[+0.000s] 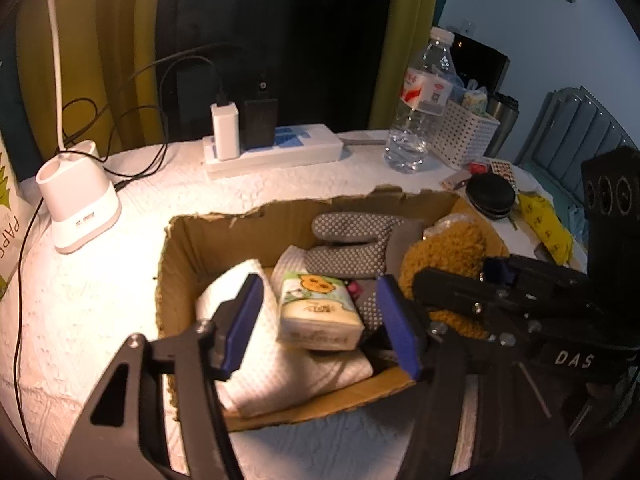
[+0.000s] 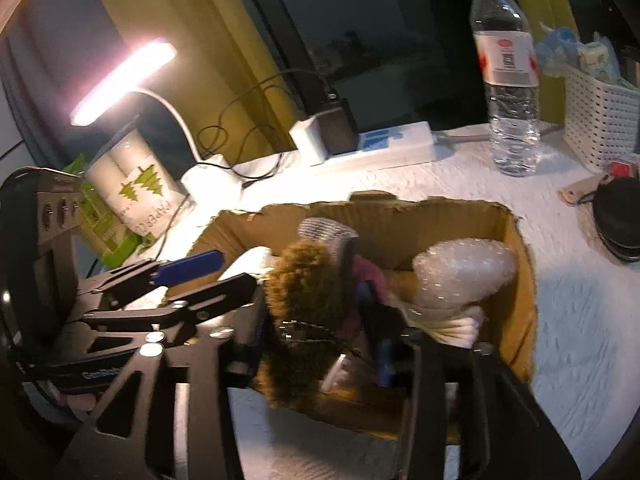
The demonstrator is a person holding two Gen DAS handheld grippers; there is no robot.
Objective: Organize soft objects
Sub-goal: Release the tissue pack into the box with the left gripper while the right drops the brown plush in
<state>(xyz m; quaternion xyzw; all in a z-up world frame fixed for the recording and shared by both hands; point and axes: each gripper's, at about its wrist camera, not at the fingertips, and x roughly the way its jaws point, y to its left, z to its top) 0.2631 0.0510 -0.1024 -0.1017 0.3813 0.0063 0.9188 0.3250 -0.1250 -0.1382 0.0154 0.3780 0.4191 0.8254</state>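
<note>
Looking down my left gripper (image 1: 320, 320), I see its blue pads spread wide over the near side of the cardboard box (image 1: 192, 248), straddling the tissue pack (image 1: 318, 312), which lies on folded white cloth (image 1: 260, 364) with its long axis running left to right. My right gripper (image 2: 316, 344) is pinching the brown fuzzy toy (image 2: 300, 280) at the box's right half, low among the contents beside bubble wrap (image 2: 464, 272). Grey dotted gloves (image 1: 352, 244) sit at the far side. White textured cloth covers the table (image 1: 100, 300); a lamp (image 1: 76, 208), power strip (image 1: 272, 152) and water bottle (image 1: 420, 108) stand behind.
</note>
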